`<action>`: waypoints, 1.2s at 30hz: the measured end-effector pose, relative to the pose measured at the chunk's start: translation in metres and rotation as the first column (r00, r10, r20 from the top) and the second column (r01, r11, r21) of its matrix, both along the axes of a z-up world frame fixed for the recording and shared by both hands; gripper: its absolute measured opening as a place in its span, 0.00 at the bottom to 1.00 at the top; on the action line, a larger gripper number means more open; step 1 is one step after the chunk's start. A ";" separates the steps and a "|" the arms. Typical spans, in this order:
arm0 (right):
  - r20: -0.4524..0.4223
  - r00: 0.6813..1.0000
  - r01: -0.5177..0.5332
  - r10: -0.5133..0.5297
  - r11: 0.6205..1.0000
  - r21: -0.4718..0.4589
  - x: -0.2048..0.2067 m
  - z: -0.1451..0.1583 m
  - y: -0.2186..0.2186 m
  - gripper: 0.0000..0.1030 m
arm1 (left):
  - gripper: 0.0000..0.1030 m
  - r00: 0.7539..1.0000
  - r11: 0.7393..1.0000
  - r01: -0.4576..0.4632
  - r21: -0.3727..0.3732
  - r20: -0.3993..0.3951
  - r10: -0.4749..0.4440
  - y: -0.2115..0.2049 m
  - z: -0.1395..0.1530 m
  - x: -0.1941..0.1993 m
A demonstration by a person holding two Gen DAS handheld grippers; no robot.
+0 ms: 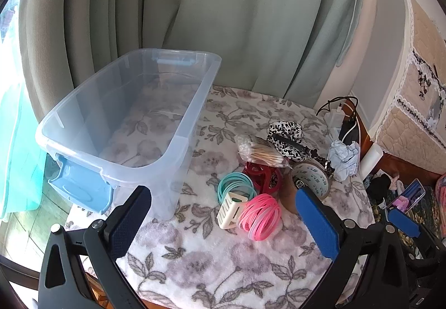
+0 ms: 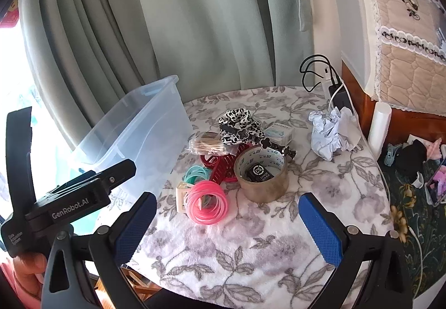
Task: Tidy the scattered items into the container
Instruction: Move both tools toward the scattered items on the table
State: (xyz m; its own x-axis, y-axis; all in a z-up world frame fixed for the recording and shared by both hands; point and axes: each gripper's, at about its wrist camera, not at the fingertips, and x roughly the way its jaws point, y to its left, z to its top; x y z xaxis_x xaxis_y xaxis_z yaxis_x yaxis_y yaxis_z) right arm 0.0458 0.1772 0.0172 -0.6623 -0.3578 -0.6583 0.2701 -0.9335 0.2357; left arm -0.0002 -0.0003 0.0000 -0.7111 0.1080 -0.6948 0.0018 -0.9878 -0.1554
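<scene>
While both tilt downward, left claw (image 1: pixel 223 222) (gaping) and right claw (image 2: pixel 227 225) hover.

Count on the table (image 2: pixel 278 267): one clear plastic container (image 1: pixel 125 119); two bundles of rings, one pink bundle (image 2: pixel 206 205) and one teal bundle (image 1: pixel 235 186); one tape roll (image 2: pixel 262 180); one small dark box (image 2: pixel 257 171) inside the roll; one red hair claw (image 2: pixel 223 166); one bag of cotton swabs (image 1: pixel 259 151); one spotted scrunchie (image 2: pixel 239 122); one cream clip (image 1: pixel 231 210); one crumpled paper (image 2: pixel 329 133).
</scene>
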 end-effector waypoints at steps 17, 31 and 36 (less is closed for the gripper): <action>-0.014 0.999 -0.033 0.032 0.998 -0.062 0.002 0.001 -0.004 1.00 | 1.00 0.999 1.000 0.004 -0.007 -0.040 -0.004 -0.003 0.001 0.003; -0.077 0.997 -0.005 0.001 0.998 -0.060 0.004 0.006 0.002 1.00 | 1.00 0.992 0.999 0.001 -0.049 -0.126 -0.007 0.002 0.012 0.011; -0.046 0.999 -0.020 0.017 0.998 -0.062 0.004 0.003 0.000 1.00 | 1.00 0.991 0.999 0.021 -0.042 -0.128 -0.026 0.005 0.015 0.012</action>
State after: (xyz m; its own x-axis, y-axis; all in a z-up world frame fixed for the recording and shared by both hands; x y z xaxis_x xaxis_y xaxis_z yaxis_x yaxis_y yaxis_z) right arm 0.0500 0.1771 0.0200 -0.6842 -0.4096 -0.6035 0.2990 -0.9122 0.2802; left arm 0.0117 0.0046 0.0147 -0.7923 0.0994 -0.6020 -0.0392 -0.9929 -0.1124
